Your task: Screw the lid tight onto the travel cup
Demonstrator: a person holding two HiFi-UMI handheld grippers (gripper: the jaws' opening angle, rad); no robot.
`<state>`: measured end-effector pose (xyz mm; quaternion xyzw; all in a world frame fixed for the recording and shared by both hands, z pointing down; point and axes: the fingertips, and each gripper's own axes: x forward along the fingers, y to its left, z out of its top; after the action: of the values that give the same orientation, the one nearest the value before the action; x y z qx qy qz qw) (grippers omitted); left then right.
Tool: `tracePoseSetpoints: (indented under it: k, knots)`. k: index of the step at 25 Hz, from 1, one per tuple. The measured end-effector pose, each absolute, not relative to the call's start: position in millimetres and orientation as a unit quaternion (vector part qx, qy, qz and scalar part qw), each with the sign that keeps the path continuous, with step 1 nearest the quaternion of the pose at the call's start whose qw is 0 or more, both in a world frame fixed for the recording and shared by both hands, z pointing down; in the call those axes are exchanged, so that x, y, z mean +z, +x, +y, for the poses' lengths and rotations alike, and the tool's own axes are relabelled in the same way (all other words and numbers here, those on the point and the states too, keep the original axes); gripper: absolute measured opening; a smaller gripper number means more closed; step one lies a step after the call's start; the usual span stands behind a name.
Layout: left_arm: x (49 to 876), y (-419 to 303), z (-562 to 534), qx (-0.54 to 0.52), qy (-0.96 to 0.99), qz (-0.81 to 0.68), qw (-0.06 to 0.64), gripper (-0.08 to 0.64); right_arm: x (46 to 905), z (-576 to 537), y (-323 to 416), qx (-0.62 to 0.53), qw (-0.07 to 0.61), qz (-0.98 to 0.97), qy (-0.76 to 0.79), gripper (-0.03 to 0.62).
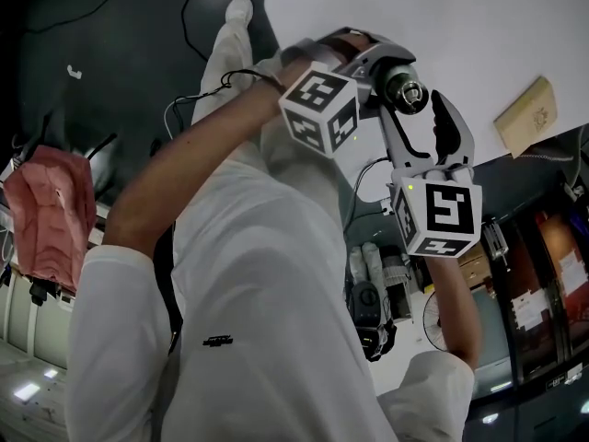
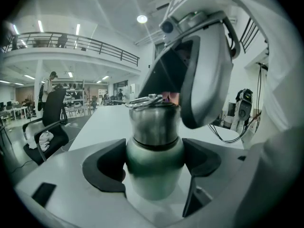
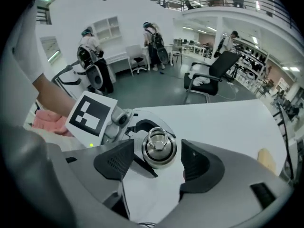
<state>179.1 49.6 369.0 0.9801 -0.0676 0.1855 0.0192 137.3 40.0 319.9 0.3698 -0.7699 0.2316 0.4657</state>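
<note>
Travel cup (image 2: 154, 160), green body w/ steel top, sits crosswise between the pads of the left gripper (image 2: 154, 167). Both pads press on its lower body, so that grip is closed on it. Whether the base also rests on the white table (image 3: 228, 122) I can't tell.

Key relation: the cup's long axis runs approx. straight up into the right gripper (image 3: 156, 161). The right gripper view looks down that axis onto the lid (image 3: 159, 146) and its wire ring (image 3: 156, 137). The right jaws stand wide apart, one pad each side of the lid, w/ a gap on both sides and nothing gripped. The lid looks seated on the neck, w/ a dark seam below it. How tight it is can't be read.

Judgement: next move is probably to close on the lid rim, then roll about that axis while the left holds the body. The right hand is the nearer one and already lined up.

Poss. obstruction: the left gripper's marker cube (image 3: 90, 114) sits just beside the lid and could crowd the roll.

Elsewhere, well apart:
- a tan flat packet (image 1: 526, 116) on the table
- an office chair (image 3: 213, 72)
- people (image 3: 92, 56) across the room
</note>
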Motion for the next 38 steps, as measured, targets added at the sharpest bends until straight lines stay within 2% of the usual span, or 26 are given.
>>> tracePoseSetpoints:
  k: [8, 13, 25, 26, 27, 31, 38]
  knots:
    - [370, 179, 50, 0.189, 0.98, -0.057, 0.019, 0.35, 307, 45, 134, 0.134, 0.551, -0.802, 0.188, 0.276]
    - [370, 181, 51, 0.183, 0.982, -0.036, 0.013, 0.35, 309, 53, 131, 0.0, 0.59, -0.808, 0.013, 0.276]
    - [370, 183, 54, 0.177, 0.984, 0.008, 0.009, 0.35, 326, 61, 135, -0.25, 0.605, -0.704, -0.274, 0.275]
    - [369, 183, 54, 0.177, 0.984, 0.009, 0.01, 0.35, 327, 61, 136, -0.258, 0.606, -0.696, -0.286, 0.272]
    - [369, 182, 54, 0.176, 0.984, 0.01, 0.01, 0.35, 328, 62, 137, -0.259, 0.607, -0.691, -0.296, 0.24]
    - [369, 182, 53, 0.176, 0.984, 0.006, 0.011, 0.35, 327, 61, 138, -0.231, 0.612, -0.701, -0.283, 0.236]
    - [369, 181, 53, 0.179, 0.984, 0.002, 0.014, 0.35, 327, 55, 136, -0.11, 0.626, -0.754, -0.169, 0.235]
